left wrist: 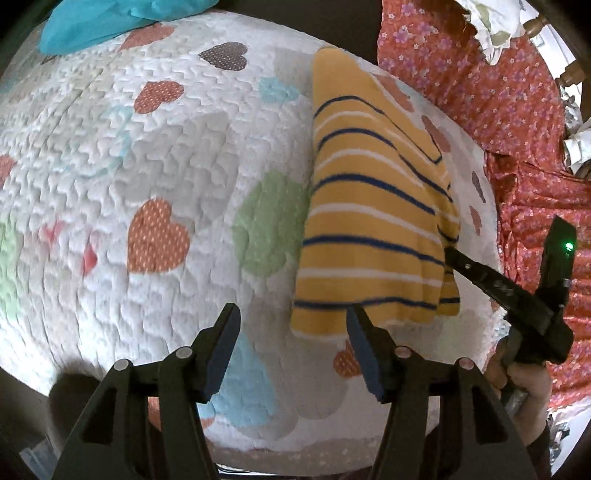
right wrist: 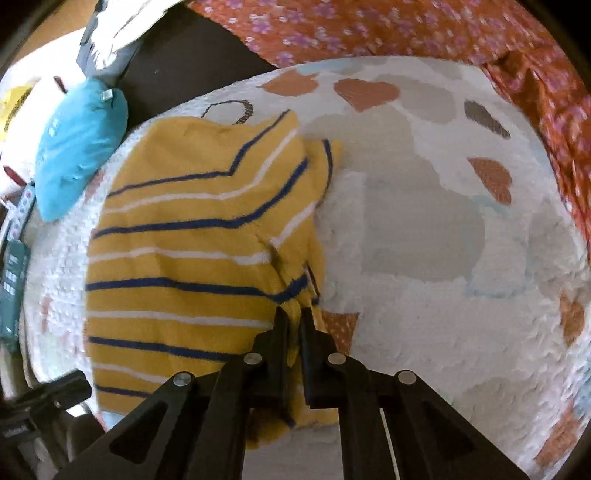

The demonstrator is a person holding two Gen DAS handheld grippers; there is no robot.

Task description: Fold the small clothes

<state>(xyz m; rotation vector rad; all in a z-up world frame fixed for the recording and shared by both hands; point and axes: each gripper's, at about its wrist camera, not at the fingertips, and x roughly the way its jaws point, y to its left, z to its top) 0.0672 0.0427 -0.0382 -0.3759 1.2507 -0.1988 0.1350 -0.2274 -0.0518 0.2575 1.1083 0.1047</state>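
A small yellow garment [left wrist: 373, 221] with navy and white stripes lies on a white quilt with heart patches [left wrist: 147, 166]. My left gripper [left wrist: 291, 343] is open and empty, just short of the garment's near hem. My right gripper [right wrist: 294, 314] is shut on the garment's [right wrist: 192, 236] right edge, with fabric pinched between its fingers. In the left wrist view the right gripper [left wrist: 448, 254] reaches in from the right and meets the garment's right side. A folded layer lies along the garment's right part.
A teal cloth bundle [left wrist: 110, 22] lies at the quilt's far edge, also seen in the right wrist view [right wrist: 77, 147]. Red floral fabric [left wrist: 498, 92] borders the quilt on the right. White crumpled items [left wrist: 495, 22] sit beyond it.
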